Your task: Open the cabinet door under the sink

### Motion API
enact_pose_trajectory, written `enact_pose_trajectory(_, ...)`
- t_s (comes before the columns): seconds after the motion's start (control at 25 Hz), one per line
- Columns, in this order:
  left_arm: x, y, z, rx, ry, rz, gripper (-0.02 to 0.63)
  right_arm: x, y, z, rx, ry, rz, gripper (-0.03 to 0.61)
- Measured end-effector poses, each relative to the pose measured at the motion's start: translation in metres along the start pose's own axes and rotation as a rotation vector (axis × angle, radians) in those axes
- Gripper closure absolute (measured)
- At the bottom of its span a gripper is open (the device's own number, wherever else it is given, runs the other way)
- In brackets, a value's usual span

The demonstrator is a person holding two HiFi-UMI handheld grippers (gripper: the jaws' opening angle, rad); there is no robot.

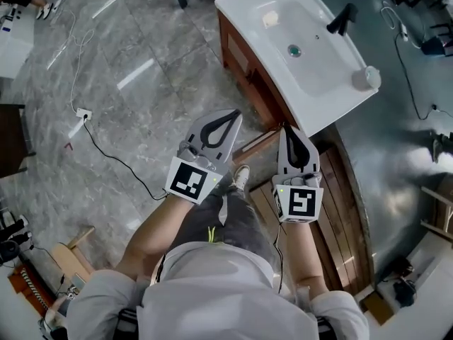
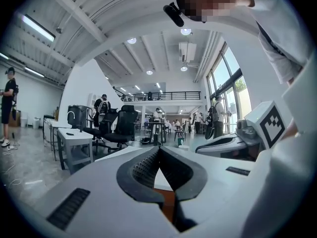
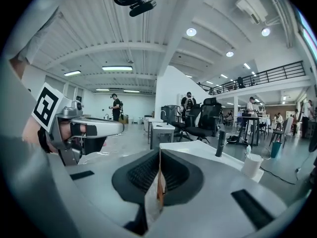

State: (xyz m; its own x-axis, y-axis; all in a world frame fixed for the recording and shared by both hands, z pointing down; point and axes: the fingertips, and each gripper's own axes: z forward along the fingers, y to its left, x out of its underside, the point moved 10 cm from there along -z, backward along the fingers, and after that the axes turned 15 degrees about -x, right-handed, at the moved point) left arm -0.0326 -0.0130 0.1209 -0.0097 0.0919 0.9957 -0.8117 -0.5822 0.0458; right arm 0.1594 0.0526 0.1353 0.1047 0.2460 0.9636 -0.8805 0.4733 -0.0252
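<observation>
Grey marble floor point(image 1: 141, 62) fills most of the head view. The white sink point(image 1: 322, 76) sits top right, with the wooden cabinet point(image 1: 244, 68) under it, front showing along the sink's left edge. The left hand-held gripper point(image 1: 236, 115) and right hand-held gripper point(image 1: 287, 128) are both pinched closed, holding nothing. There's a black faucet point(image 1: 342, 18) at the back of the sink.

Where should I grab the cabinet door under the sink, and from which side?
No handle shows from above. Probably pinch the cabinet door by its free upright edge, coming level from the floor side, under the sink: the front is flat and upright.
</observation>
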Motion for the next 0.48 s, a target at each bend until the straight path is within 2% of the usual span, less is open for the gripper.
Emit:
enact_pose_trajectory(0.24,-0.045,0.008,-0.009,-0.041,-0.034,-0.022,0.600,-0.032,-0.008,-0.022,0.013,-0.044,0.023,0.538)
enact_pose_trajectory(0.48,-0.088,0.015,-0.028,-0.060,-0.077,0.025,0.599,-0.057,-0.014,-0.051,0.021,-0.069,0.034,0.538)
